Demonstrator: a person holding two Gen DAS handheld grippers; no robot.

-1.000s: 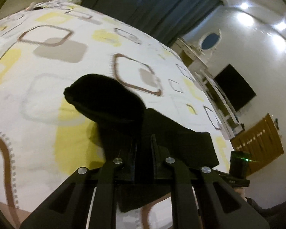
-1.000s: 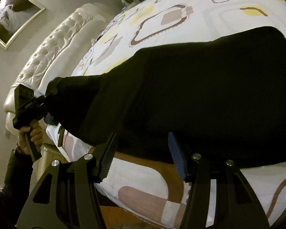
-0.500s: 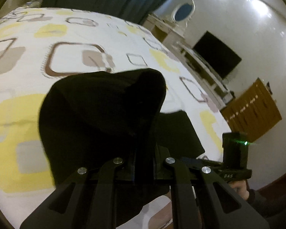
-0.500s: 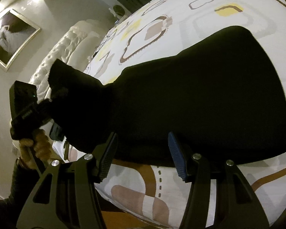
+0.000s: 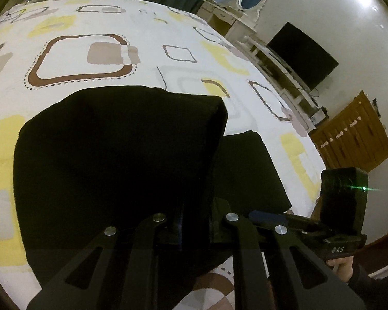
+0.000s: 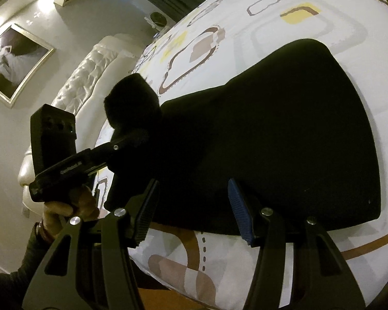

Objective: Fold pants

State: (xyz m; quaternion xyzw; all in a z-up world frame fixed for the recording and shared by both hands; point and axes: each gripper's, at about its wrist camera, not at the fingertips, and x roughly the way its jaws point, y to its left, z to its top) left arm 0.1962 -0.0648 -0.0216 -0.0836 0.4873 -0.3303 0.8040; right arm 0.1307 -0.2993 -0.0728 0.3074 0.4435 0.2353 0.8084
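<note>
Black pants (image 6: 284,134) on patterned bedspread (image 5: 95,25), near bed edge; far part lies flat. L gripper (image 5: 194,222) fingers nearly together, clamped on a bunched fold of the cloth, lifted off the bed and draped toward the flat part. R gripper (image 6: 191,206) jaws about half apart, nothing between pads, hovering just at near hem of pants. Hand (image 6: 67,206) grips L tool handle.

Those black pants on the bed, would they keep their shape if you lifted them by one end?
Probably not. The end pinched in the left gripper droops in a soft hood, so the black pants look floppy. They likely drag rather than slide cleanly, since the rest lies limp on the bedspread.
</note>
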